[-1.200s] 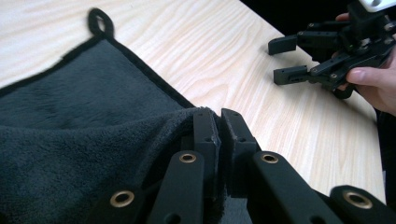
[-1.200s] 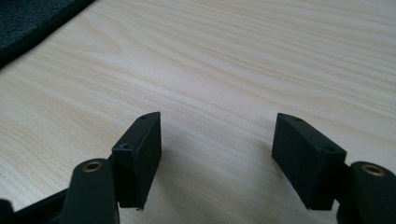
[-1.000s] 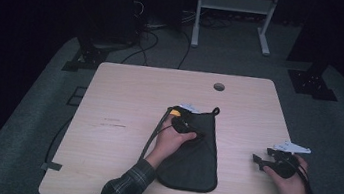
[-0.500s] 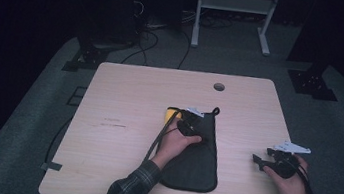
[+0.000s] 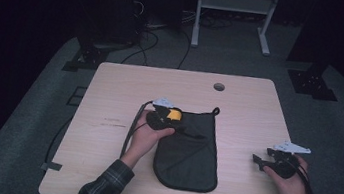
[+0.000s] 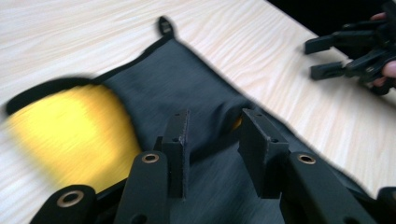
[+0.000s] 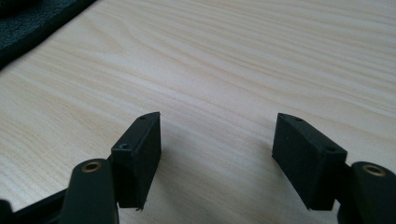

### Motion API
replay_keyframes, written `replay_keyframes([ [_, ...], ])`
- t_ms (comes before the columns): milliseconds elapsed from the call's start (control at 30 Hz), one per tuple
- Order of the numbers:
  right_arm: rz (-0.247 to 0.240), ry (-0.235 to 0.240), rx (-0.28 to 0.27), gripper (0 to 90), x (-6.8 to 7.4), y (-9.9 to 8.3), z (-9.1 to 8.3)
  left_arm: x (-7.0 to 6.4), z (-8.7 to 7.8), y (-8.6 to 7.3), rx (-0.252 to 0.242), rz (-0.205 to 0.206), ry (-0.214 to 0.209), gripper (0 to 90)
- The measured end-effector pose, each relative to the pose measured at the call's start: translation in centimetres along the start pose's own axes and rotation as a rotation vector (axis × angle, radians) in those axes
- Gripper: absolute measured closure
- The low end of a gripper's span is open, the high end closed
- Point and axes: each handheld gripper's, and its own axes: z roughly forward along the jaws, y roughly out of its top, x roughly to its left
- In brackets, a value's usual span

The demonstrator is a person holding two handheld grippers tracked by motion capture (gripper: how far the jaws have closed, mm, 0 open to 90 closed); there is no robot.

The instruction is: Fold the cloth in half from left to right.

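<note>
One flat black fabric pouch (image 5: 188, 152), yellow lining (image 6: 70, 130)

We see dark matt woven cloth pouch (image 6: 196, 107) between left gripper (image 6: 212, 140) jaws, yellow lining (image 6: 70, 126) beside them. Under right gripper (image 7: 217, 154), we note pale smooth wood-grain table (image 7: 261, 56). Jaws look matt black plastic.

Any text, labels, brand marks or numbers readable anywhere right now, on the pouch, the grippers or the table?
None can be read.
Pouch: plain dark fabric, no label or print; its yellow lining is blurred and unmarked.
Left gripper and right gripper: bare black jaws, no markings.
Table: a faint dark mark near its left side, too small to tell whether it is writing.
</note>
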Motion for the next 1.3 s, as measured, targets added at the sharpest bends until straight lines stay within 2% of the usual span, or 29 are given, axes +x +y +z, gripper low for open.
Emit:
replay_keyframes([
  [167, 0.002, 0.000, 0.001, 31.6, 0.0, 0.0, 0.0, 1.2, -1.6, -2.4, 0.010, -0.034, 0.042, 60.4],
  [300, 0.003, 0.000, 0.001, 31.6, 0.0, 0.0, 0.0, 2.6, -2.4, -3.7, 0.006, -0.062, 0.080, 60.0],
  [367, 0.003, 0.000, 0.001, 31.5, 0.0, 0.0, 0.0, 3.2, -2.4, -4.0, 0.002, -0.078, 0.082, 60.1],
  [467, 0.003, 0.000, 0.001, 31.4, 0.0, 0.0, 0.0, 3.8, -1.9, -4.0, 0.000, -0.093, 0.061, 60.8],
  [533, 0.003, 0.001, 0.001, 31.4, 0.0, 0.0, 0.0, 4.0, -1.3, -4.0, 0.009, -0.089, 0.056, 61.2],
  [700, 0.003, 0.002, 0.002, 31.3, 0.0, 0.0, 0.0, 3.9, -0.3, -4.0, 0.026, -0.077, 0.046, 64.7],
  [867, 0.002, 0.002, 0.002, 31.3, 0.0, 0.0, 0.0, 3.7, 0.0, -4.1, 0.051, -0.061, 0.038, 78.7],
  [967, 0.002, 0.002, 0.001, 31.3, 0.0, 0.0, 0.0, 3.6, 0.0, -4.0, 0.056, -0.070, 0.033, 84.6],
  [1067, 0.002, 0.002, 0.001, 31.3, 0.0, 0.0, 0.0, 3.3, -0.2, -3.9, 0.053, -0.059, 0.031, 85.4],
  [1300, 0.002, 0.002, 0.001, 31.3, 0.0, 0.0, 0.0, 1.6, -1.0, -3.5, 0.020, -0.033, -0.016, 85.4],
])
